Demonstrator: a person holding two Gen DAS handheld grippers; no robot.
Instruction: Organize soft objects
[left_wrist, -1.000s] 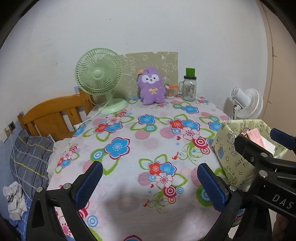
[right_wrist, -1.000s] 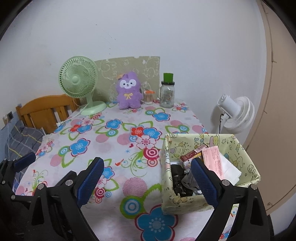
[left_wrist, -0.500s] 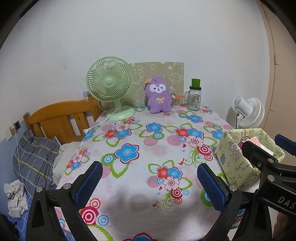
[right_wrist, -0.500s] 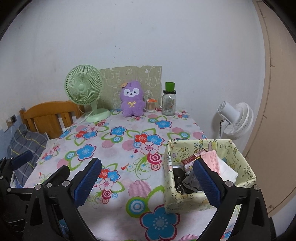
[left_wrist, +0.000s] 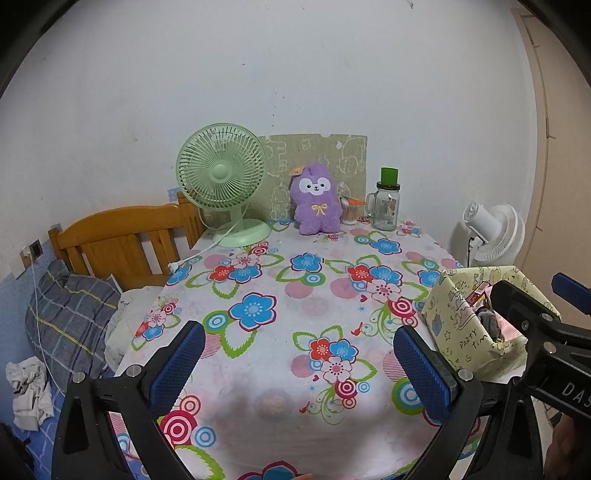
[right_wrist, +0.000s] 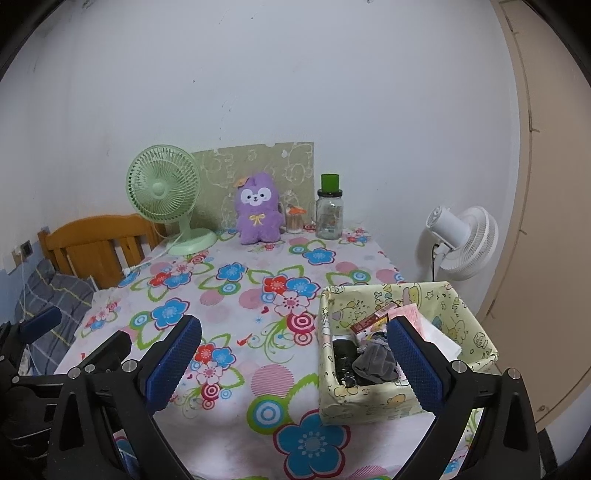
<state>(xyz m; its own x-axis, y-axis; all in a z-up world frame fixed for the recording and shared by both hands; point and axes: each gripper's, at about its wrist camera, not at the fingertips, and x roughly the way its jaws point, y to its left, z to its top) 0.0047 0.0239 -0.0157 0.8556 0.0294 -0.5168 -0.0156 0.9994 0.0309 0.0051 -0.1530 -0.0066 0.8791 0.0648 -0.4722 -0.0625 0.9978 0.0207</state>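
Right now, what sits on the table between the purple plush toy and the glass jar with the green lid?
A small clear container with an orange top stands between the purple plush toy and the glass jar; the right wrist view shows it best.

Both wrist views side by side at the near table (left_wrist: 295, 435) edge, angled down, sharing plush (left_wrist: 316, 201) and far wall

Tablecloth (left_wrist: 295, 306) middle clear; box (right_wrist: 399, 398) blocks right.
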